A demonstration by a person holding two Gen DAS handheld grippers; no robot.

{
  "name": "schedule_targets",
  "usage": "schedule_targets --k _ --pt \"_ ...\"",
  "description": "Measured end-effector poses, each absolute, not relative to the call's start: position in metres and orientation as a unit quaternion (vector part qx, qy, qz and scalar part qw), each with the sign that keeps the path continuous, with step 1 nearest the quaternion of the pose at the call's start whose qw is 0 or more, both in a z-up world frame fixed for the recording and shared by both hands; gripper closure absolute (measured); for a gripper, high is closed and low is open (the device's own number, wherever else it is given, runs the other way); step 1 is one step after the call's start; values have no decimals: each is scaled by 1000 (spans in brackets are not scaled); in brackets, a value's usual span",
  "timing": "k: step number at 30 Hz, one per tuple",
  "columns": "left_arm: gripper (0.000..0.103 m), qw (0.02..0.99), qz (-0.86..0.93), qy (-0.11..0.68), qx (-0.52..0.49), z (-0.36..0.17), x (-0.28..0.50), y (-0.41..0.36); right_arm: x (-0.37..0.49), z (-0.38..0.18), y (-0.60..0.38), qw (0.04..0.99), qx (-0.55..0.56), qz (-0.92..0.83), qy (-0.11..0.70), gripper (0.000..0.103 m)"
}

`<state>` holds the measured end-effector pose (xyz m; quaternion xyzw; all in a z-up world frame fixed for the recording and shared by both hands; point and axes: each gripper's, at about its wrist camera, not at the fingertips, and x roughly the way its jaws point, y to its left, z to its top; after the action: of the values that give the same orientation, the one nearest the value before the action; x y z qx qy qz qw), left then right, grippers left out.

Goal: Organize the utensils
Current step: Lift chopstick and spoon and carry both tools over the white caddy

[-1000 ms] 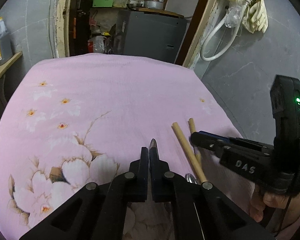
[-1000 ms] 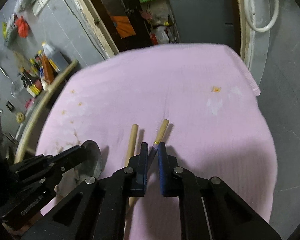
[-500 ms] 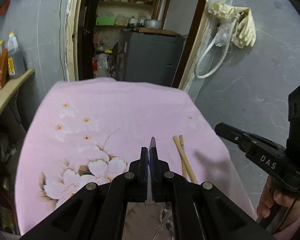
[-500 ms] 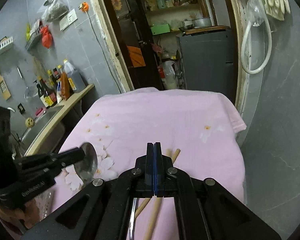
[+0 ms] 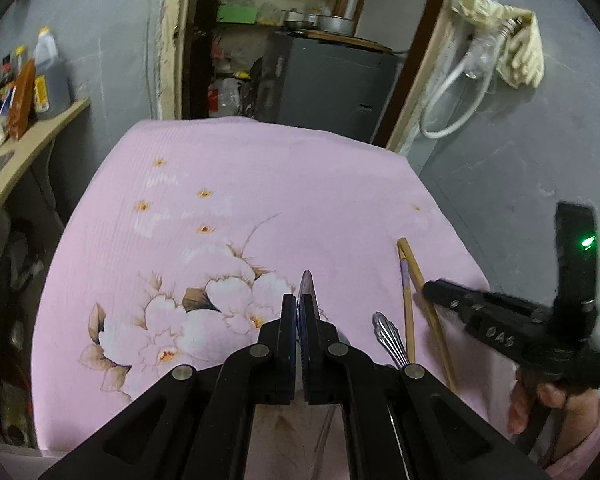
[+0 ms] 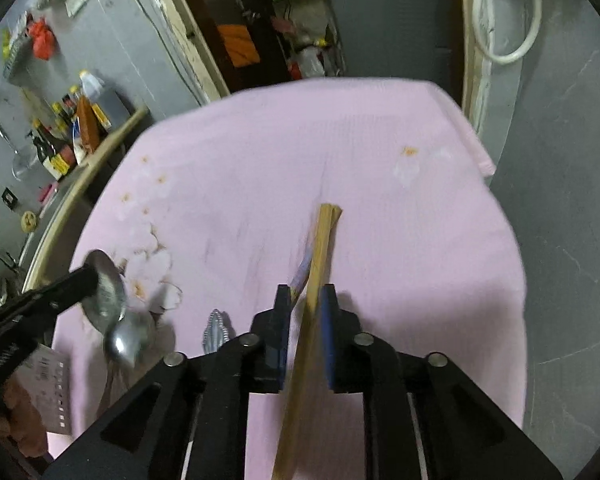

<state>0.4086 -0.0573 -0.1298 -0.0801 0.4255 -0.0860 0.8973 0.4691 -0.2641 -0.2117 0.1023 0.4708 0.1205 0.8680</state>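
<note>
Left gripper (image 5: 299, 312) has its jaws pressed together on a metal spoon (image 6: 106, 294), the bowl standing out past the fingertips above the pink floral tablecloth (image 5: 260, 184); in the left wrist view only the spoon's thin edge pokes up between the pads. Over on the right, the right gripper (image 6: 306, 312) sits with its jaws a little apart around the wooden chopsticks (image 6: 320, 252), which run between the fingers and point away toward the far side of the cloth; the picture is blurred there, so whether the pads actually touch the wood I cannot tell. A second spoon's bowl (image 6: 130, 338) lies on the cloth just below the held one, and a ridged metal utensil handle (image 5: 390, 340) rests between the two grippers, just left of the chopsticks.
</note>
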Motion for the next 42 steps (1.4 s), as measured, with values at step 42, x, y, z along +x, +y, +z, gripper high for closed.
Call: schedule_targets --k 42 --pt "101 970 -122 208 -20 55 263 -10 258 53 -226 971 99 167 140 97"
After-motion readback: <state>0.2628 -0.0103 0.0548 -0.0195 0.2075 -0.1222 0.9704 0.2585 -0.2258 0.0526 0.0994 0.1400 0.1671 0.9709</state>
